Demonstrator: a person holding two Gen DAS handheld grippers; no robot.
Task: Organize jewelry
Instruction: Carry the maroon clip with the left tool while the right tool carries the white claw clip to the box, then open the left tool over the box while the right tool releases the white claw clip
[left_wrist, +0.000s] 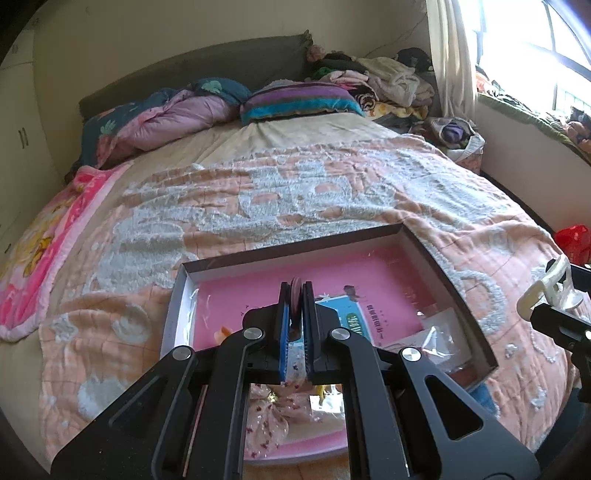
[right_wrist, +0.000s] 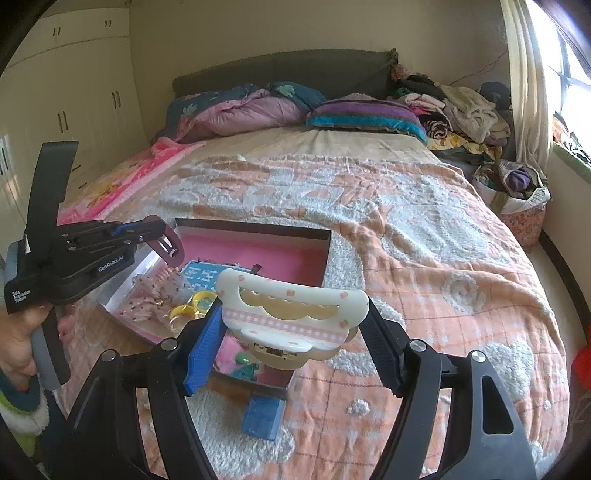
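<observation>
Taking the pink-lined box (right_wrist: 325, 254) on the bed as the mark, both grippers hang over its near end. The left gripper (left_wrist: 296, 291), pinched shut on a thin mauve hair clip (right_wrist: 168, 245), is directly above the box's interior. The right gripper (right_wrist: 291, 325) is clamped across a white claw clip (right_wrist: 291, 314), whose long axis runs jaw to jaw, above the box's near right corner. The left looks nearer a drop. The box floor under both clips is hidden; small items there, a floral scrunchie (right_wrist: 147, 302) and yellow rings (right_wrist: 192, 304), are hard to sort.
</observation>
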